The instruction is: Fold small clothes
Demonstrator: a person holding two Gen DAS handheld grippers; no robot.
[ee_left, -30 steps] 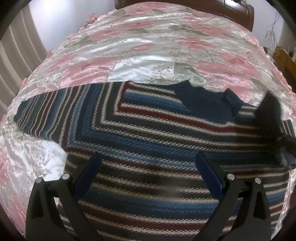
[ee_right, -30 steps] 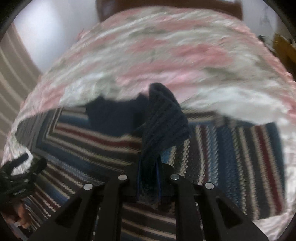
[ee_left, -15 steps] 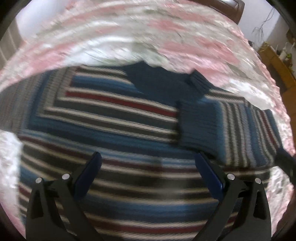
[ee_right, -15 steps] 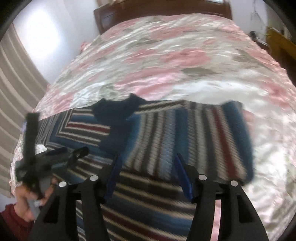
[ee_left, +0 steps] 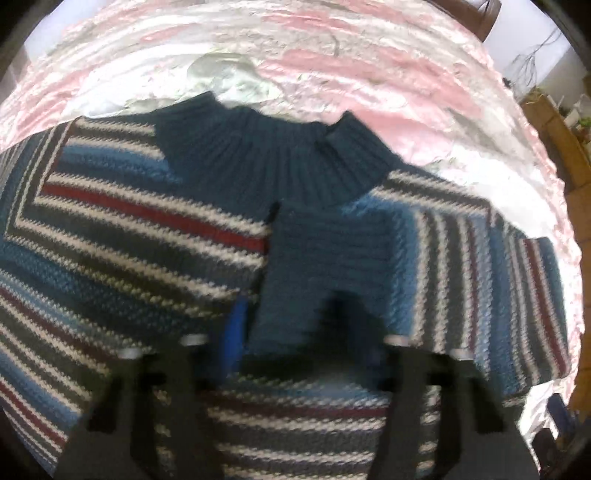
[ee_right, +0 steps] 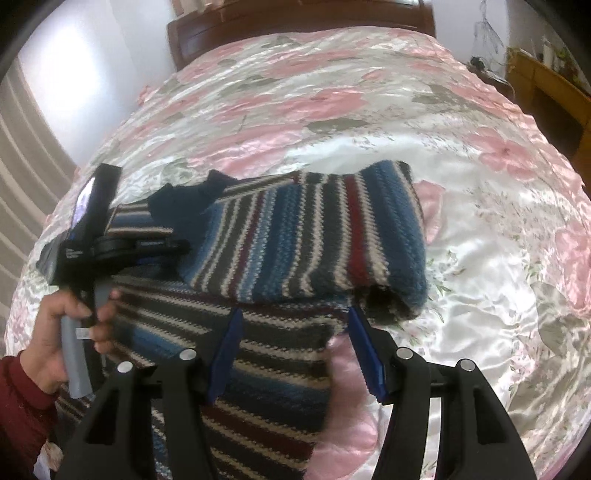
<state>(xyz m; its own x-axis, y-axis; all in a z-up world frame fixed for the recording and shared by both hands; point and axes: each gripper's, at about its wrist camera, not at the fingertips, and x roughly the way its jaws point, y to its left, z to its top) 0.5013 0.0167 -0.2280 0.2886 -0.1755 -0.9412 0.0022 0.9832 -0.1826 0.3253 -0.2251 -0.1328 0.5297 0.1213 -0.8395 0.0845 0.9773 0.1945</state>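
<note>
A knit sweater (ee_left: 147, 229) striped in blue, white, grey and red lies flat on the bed, its dark blue collar (ee_left: 266, 155) at the far side. One sleeve (ee_left: 461, 266) is folded across the chest. Its plain blue cuff (ee_left: 306, 277) lies between the fingers of my left gripper (ee_left: 303, 332), which is open with a narrowed gap; the view is blurred. The right wrist view shows the folded sleeve (ee_right: 314, 236) on the body (ee_right: 258, 369). There my right gripper (ee_right: 295, 347) hovers open over the sweater's edge, holding nothing. The left gripper (ee_right: 177, 245) is at the left, held by a hand (ee_right: 48, 332).
A shiny pink and white floral bedspread (ee_right: 369, 92) covers the whole bed. A dark wooden headboard (ee_right: 295, 26) stands at the far end. Wooden furniture (ee_right: 546, 85) is at the right beyond the bed, and a striped curtain (ee_right: 22, 166) hangs at the left.
My right gripper laid the sleeve across the chest, let go of its cuff and drew back. My left gripper moved right to the cuff and its fingers came closer together.
</note>
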